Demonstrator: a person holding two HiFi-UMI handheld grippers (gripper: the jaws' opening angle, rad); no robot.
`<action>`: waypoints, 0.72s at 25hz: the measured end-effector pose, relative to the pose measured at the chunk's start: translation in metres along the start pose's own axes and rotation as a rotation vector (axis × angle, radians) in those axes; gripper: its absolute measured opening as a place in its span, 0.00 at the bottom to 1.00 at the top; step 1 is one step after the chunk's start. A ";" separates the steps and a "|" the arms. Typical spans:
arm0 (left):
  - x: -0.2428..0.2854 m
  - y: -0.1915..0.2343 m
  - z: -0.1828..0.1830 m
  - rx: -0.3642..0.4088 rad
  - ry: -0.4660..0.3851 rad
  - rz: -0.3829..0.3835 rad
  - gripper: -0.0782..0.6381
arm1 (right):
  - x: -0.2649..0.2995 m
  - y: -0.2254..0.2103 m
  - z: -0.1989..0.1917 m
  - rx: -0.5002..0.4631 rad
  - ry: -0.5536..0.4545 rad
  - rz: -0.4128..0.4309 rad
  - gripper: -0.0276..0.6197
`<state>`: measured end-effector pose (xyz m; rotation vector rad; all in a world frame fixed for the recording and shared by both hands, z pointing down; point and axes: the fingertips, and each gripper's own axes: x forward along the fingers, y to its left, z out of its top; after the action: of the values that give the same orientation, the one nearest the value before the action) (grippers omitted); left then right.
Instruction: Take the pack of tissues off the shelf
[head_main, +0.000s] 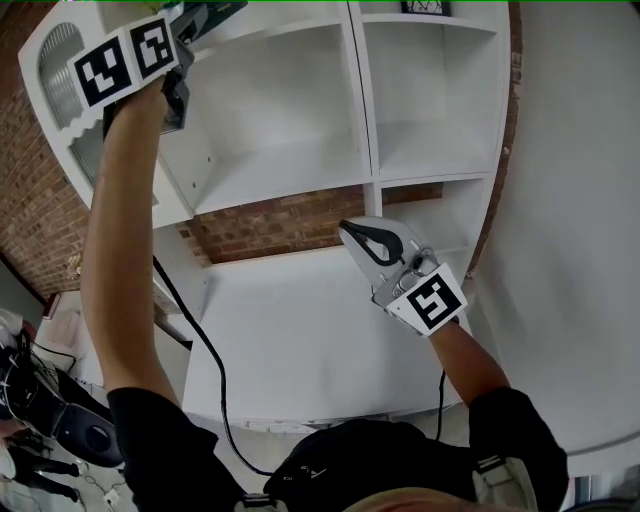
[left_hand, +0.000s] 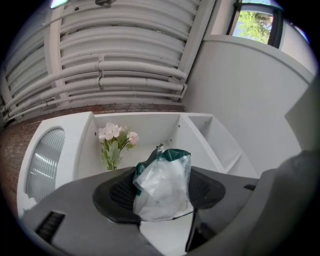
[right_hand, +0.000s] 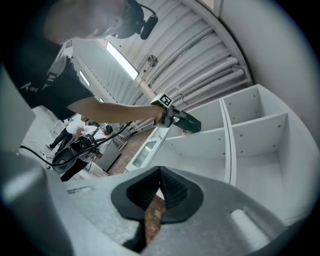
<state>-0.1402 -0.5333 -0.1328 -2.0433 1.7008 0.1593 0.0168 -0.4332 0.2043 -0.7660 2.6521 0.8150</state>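
1. My left gripper (left_hand: 162, 195) is clamped on the clear plastic pack of tissues with a green top (left_hand: 165, 180). Both dark ribbed pads press into its crinkled sides.
2. In the head view that arm reaches up to the top-left compartment of the white wooden shelf unit (head_main: 365, 100). The pack is there, at the compartment's front edge and up against the top of the view.
3. I cannot tell whether the pack's underside touches the shelf board or hangs just above it.
4. Behind the pack, at the back of the same compartment, stands a bunch of pale pink artificial flowers with green leaves (left_hand: 116, 137), upright and well apart from the jaws.
5. A ribbed frosted panel with a rounded top (left_hand: 42, 160) sits in the unit's left end.
6. My right gripper (right_hand: 160, 172) has its jaws together, tips meeting, with nothing between them. Only red brick shows through the narrow slit lower down.
7. The right gripper hangs low, over the back right part of the white bench top (head_main: 300, 330), in front of the lower right compartment.
8. The red brick wall (head_main: 270, 225) shows through the open back between bench and shelves.
9. A black cable (head_main: 195, 320) trails from the left arm down past the bench's left edge.
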 end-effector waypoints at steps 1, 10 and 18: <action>-0.013 -0.004 0.002 0.001 -0.023 -0.016 0.48 | 0.002 0.003 0.002 0.006 -0.008 0.003 0.05; -0.122 -0.026 -0.039 -0.096 -0.174 -0.091 0.48 | 0.017 0.021 -0.004 0.031 -0.064 0.019 0.05; -0.193 -0.060 -0.127 -0.122 -0.200 -0.100 0.48 | 0.023 0.026 -0.018 0.072 -0.072 0.004 0.05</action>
<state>-0.1527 -0.4068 0.0691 -2.1156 1.4974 0.4291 -0.0180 -0.4349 0.2212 -0.7006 2.6047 0.7293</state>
